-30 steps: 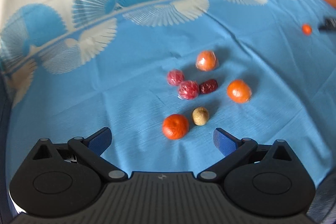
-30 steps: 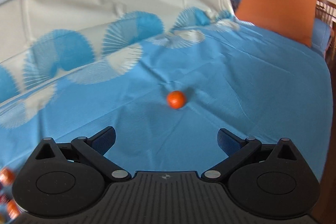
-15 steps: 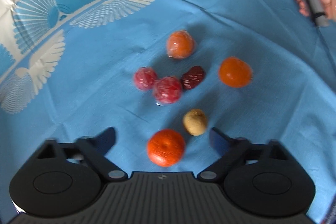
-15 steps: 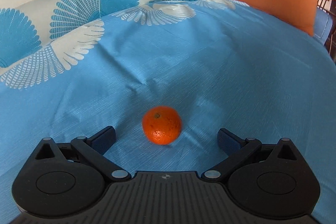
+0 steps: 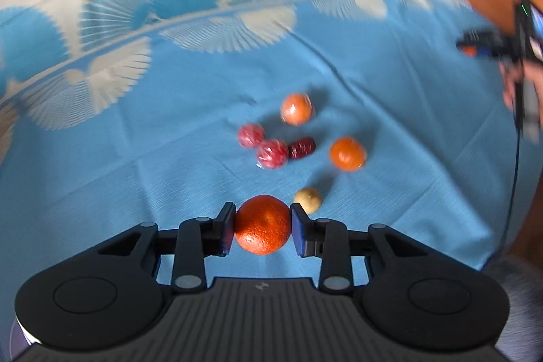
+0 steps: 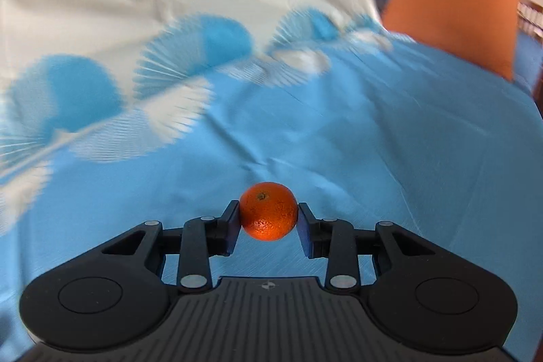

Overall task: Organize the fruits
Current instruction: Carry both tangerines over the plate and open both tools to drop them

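L gripper (image 5: 263, 224) clamped on a big orange mandarin (image 5: 263, 224), both pads touching its sides; jaws just closed in on it. Fruit sits centred btwn the pads, over the blue bedsheet (image 5: 135, 175); can't tell if it's lifted clear of the cloth. Rest of the fruit lies loose further out on the sheet: small tan round fruit (image 5: 307, 199) just beyond the R pad, bare orange (image 5: 348, 153) to the right, wrapped orange (image 5: 296, 109) furthest back, two red wrapped fruits (image 5: 251, 135) and (image 5: 272, 153) next to each other, dark red date-like fruit (image 5: 301, 148) touching the nearer red one. All a bit motion-blurred. Far right in the L wrist view: person's hand (image 5: 519, 83) on the other gripper's handle, something orange at its tip. R gripper (image 6: 268, 215) likewise clamped on a smaller mandarin (image 6: 268, 211), stem dimple facing up, pads on both sides; jaws just closed on it too. This one is well apart from the pile, alone on the sheet. Orange cushion (image 6: 451, 19) at the back right, white-and-blue fan-pattern border of the sheet (image 6: 169, 83) behind.
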### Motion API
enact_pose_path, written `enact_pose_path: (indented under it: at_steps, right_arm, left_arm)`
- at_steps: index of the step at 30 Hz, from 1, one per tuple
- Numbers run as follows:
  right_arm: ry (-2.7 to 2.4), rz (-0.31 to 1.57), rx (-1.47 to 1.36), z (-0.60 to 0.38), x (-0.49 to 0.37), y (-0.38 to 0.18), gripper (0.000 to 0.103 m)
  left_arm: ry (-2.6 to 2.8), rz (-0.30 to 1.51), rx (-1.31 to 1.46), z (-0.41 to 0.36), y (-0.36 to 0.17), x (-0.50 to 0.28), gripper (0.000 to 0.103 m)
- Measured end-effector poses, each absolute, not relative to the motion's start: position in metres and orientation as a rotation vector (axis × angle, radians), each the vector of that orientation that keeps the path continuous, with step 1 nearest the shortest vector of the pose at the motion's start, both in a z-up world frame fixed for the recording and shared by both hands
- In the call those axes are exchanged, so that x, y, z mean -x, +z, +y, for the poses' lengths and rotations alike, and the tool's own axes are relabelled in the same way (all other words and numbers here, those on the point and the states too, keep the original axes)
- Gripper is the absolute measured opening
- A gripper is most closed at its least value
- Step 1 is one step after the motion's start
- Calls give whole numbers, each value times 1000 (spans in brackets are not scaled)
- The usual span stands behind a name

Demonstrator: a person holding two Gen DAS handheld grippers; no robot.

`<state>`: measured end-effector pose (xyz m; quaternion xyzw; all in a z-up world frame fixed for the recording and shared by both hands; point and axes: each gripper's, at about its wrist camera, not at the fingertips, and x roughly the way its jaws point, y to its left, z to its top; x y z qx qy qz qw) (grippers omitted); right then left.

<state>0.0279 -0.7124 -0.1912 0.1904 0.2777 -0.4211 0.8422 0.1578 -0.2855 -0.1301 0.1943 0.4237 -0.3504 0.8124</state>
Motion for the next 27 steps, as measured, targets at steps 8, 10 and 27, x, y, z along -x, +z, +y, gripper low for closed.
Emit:
enact_pose_path:
  at_steps: [8, 10, 27]
  right_arm:
    - [-567, 536, -330, -580, 15, -103, 37]
    - [-504, 509, -303, -543, 26, -84, 37]
    - [-17, 618, -230, -265, 92, -25, 37]
  left_arm:
    - [-595, 880, -299, -212, -46, -114, 38]
    - [-566, 885, -274, -189, -30, -102, 38]
    - [-363, 941, -123, -26, 4, -2, 38]
